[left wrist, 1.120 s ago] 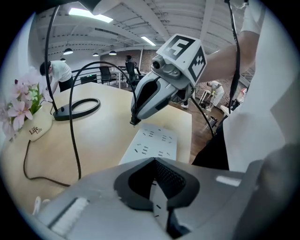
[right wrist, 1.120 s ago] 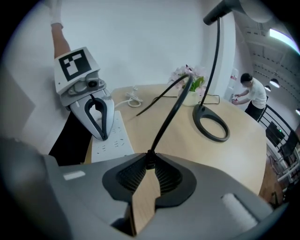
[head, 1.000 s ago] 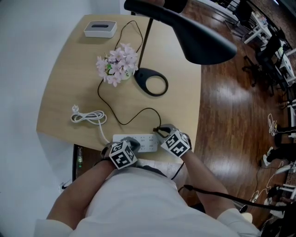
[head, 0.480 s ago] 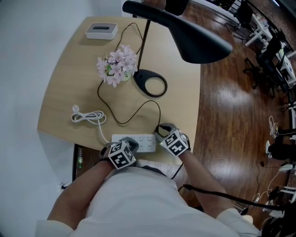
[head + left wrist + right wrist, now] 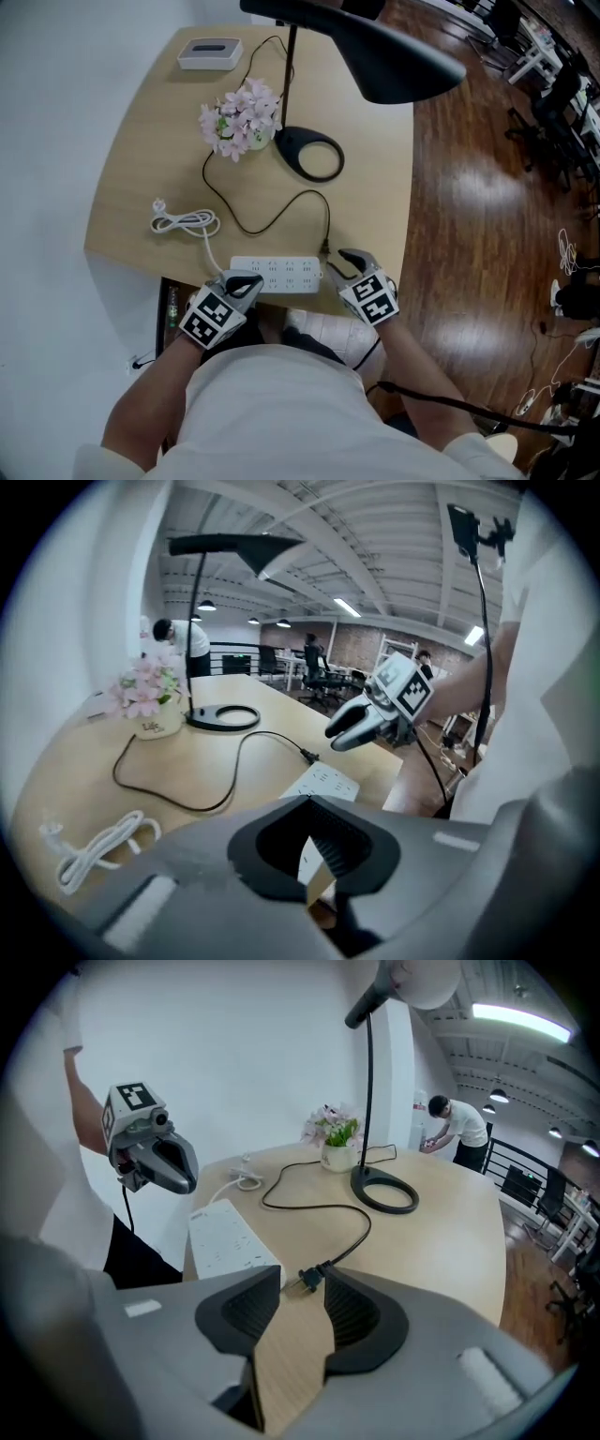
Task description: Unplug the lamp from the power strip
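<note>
The white power strip lies near the table's front edge. The black lamp stands behind it, and its cord ends in a plug lying loose on the wood off the strip's right end. In the right gripper view the plug shows bare prongs just ahead of my right gripper, whose jaws stand open with nothing in them. My left gripper hovers at the strip's front left corner, off the strip. Its jaws are almost together with nothing between them.
A pot of pink flowers stands left of the lamp base. A small white box sits at the far edge. The strip's own white cable lies coiled at the left. The lamp head overhangs the table's right side; wooden floor lies beyond.
The plug has come out of the strip and lies on the table. My right gripper has let go and drawn back. My left gripper has slid left, off the strip.
</note>
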`<state>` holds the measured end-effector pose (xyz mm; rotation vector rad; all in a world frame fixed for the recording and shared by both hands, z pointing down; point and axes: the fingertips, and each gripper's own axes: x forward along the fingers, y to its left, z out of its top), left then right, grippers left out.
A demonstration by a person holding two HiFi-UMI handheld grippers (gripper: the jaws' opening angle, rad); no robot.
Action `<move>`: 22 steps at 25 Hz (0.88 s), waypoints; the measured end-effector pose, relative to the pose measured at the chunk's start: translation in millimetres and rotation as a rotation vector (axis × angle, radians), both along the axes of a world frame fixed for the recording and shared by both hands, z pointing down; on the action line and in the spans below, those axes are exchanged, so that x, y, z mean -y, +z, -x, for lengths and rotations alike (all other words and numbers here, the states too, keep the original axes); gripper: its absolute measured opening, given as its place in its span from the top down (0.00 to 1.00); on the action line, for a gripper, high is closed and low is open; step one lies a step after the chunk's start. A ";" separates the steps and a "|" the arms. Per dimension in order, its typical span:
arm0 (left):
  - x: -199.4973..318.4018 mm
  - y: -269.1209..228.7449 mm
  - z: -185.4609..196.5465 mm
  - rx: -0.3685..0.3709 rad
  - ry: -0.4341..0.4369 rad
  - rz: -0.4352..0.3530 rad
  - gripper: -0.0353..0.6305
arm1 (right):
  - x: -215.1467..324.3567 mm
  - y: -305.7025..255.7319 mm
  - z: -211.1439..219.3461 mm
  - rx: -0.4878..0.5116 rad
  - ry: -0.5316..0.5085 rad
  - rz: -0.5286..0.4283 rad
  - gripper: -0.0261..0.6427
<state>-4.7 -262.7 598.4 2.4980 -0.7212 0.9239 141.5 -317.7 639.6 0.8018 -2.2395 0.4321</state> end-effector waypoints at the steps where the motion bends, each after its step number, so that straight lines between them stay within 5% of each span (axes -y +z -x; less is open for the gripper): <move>1: -1.0 -12.5 13.3 -0.023 -0.046 -0.008 0.94 | -5.3 -6.0 0.8 0.023 0.003 -0.005 0.74; 6: -6.9 -65.6 99.0 -0.051 -0.267 -0.071 0.94 | -38.1 -33.0 9.0 0.119 -0.006 -0.020 0.74; 9: -13.1 -91.2 136.0 -0.022 -0.322 -0.127 0.94 | -58.6 -41.5 10.7 0.135 0.003 -0.031 0.74; 15: -44.5 -126.9 140.1 -0.071 -0.266 -0.212 0.94 | -101.1 -74.6 21.8 0.161 0.068 -0.097 0.74; 22: -152.4 -147.8 153.4 -0.211 -0.159 -0.262 0.94 | -201.1 -102.8 71.0 0.158 0.145 -0.163 0.74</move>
